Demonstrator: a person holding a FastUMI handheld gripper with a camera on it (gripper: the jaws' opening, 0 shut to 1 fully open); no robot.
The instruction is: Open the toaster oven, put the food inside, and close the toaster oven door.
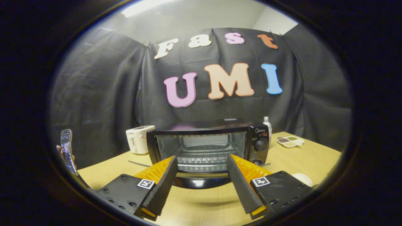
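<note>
phone (66,147): held up in a hand at the bench's left edge
white toaster (138,139): just left of the oven
toaster oven (207,147): mid-bench, door dropped open, rack bare, just ahead of the fingers
claw (201,163): released, fingers spread wide, nothing between them
bottle (267,125): behind the oven's right corner
snack tray (290,141): far right on the bench (301,160)

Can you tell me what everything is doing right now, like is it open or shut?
toaster oven: door folded down open, rack inside bare.
tongs: open, holding nothing, fingers spread before the oven door.
white toaster: upright left of the oven, slots look bare.
bottle: upright behind the oven, cap on.
divided dish: flat on the table, filled.
</note>
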